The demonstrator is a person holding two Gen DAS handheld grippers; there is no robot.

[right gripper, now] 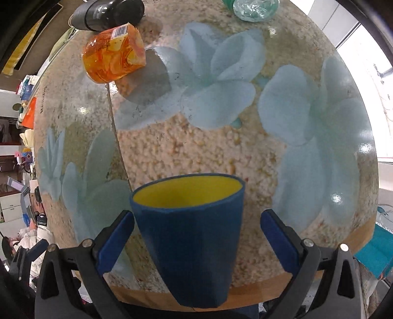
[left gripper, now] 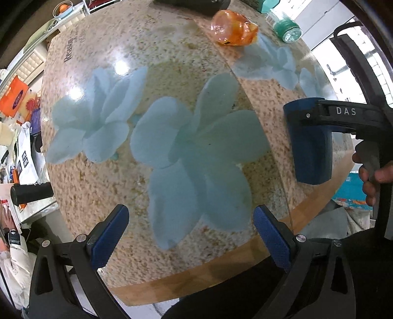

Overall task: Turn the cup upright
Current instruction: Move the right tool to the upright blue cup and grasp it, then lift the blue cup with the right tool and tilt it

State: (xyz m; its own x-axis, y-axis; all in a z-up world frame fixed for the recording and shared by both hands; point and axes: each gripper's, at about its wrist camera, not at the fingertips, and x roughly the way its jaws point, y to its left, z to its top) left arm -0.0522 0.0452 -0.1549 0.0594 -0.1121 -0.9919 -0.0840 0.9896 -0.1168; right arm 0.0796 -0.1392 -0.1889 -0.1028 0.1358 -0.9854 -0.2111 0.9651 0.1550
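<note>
A dark blue cup (right gripper: 189, 235) with a yellow inside stands upright on the flowered table, near its front edge. My right gripper (right gripper: 197, 243) is open, its blue pads on either side of the cup with a gap on both sides, not touching it. In the left wrist view the same cup (left gripper: 310, 139) shows at the right with the right gripper (left gripper: 343, 112) around it. My left gripper (left gripper: 191, 235) is open and empty above the table's front part.
An orange patterned cup (right gripper: 114, 54) lies on its side at the back, also seen in the left wrist view (left gripper: 233, 27). A green glass jar (left gripper: 286, 28) and a black cylinder (right gripper: 105, 13) lie near the far edge. The table's wooden rim (left gripper: 221, 270) runs close to me.
</note>
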